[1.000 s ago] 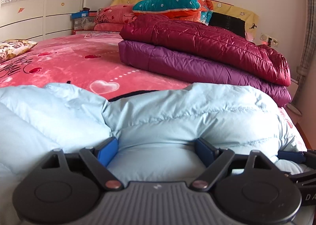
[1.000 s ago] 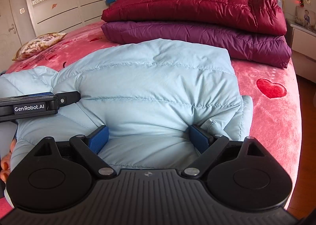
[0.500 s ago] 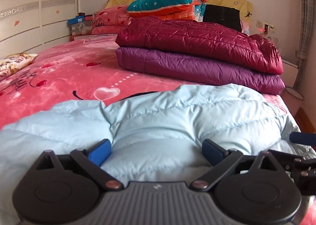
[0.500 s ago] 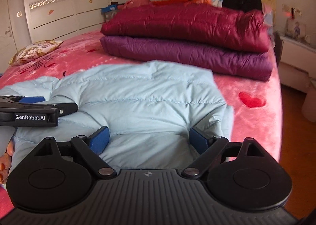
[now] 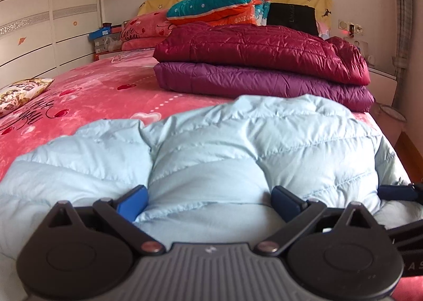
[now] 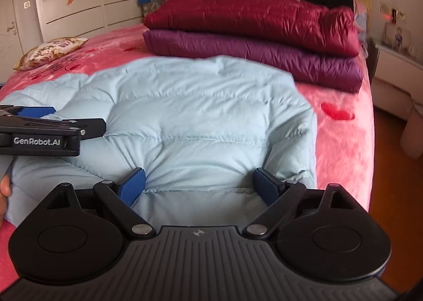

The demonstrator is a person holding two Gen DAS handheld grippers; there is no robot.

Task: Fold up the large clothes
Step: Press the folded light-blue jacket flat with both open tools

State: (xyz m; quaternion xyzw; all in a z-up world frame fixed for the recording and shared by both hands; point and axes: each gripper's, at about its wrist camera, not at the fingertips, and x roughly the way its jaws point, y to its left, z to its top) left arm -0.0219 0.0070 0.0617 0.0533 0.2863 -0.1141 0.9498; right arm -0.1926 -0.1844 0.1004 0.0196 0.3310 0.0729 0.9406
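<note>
Light blue jacket (image 6: 201, 126) lies folded on the pink bed (image 6: 343, 147), near edge, just in front of the stack: maroon jacket (image 5: 253, 50) atop purple jacket (image 5: 259, 84). Left gripper (image 5: 208, 202) jaws spread wide, released; blue jacket fabric bulges between the pads w/o being pinched. Right gripper (image 6: 198, 186) jaws likewise wide apart over the jacket's near hem (no grip seen). Floral cushion (image 6: 50, 51) at bed's left side. Teal-orange quilt (image 5: 222, 2) sits behind the stack, by the headboard.
</note>
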